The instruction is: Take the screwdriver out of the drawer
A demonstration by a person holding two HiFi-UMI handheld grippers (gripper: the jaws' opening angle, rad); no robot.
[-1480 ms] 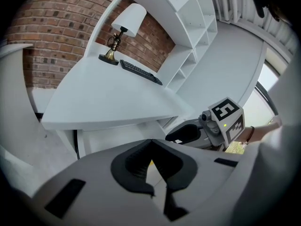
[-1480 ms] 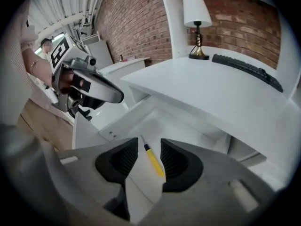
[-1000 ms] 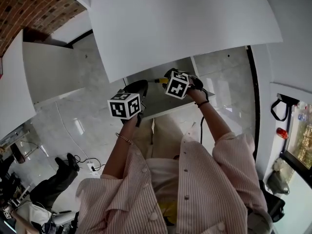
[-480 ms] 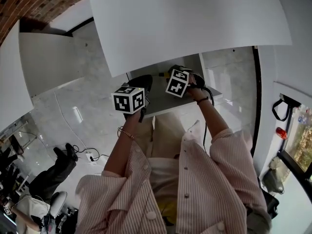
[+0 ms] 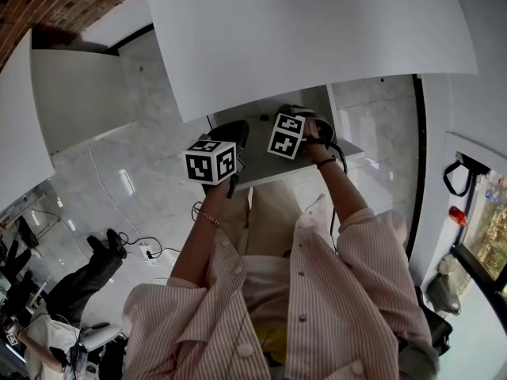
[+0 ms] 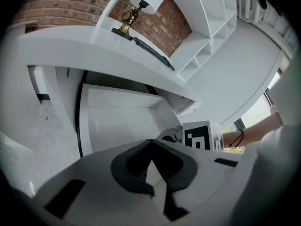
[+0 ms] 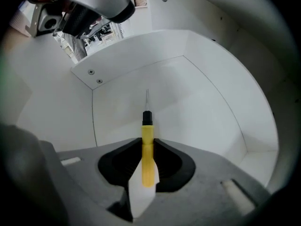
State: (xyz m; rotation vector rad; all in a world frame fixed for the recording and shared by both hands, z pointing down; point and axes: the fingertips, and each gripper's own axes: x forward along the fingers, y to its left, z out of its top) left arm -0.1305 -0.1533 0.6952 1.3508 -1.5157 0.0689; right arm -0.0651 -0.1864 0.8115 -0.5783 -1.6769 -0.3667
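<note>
A screwdriver (image 7: 147, 131) with a yellow handle and thin metal shaft lies on the floor of the open white drawer (image 7: 202, 107), pointing away from me. My right gripper (image 7: 147, 141) points steeply down over it, its jaws closing, and the dark pads touch both sides of the handle. In the head view the right gripper (image 5: 295, 117) reaches into the drawer (image 5: 261, 169) under the desk and hides the screwdriver. My left gripper (image 5: 231, 133) hovers at the drawer's left side. In its own view the left gripper (image 6: 151, 142) is shut, tips together, nothing between them.
The white desk top (image 5: 301, 38) overhangs the drawer's back. The drawer's side walls (image 7: 94, 121) stand close on both sides of the screwdriver. A lamp (image 6: 141, 4) and a keyboard (image 6: 153, 53) sit on the desk. Cables (image 5: 142, 252) lie on the marble floor.
My right gripper has sunk into the drawer, and the yellow handle seen beside it earlier is now hidden behind it. The left gripper has stayed in place.
</note>
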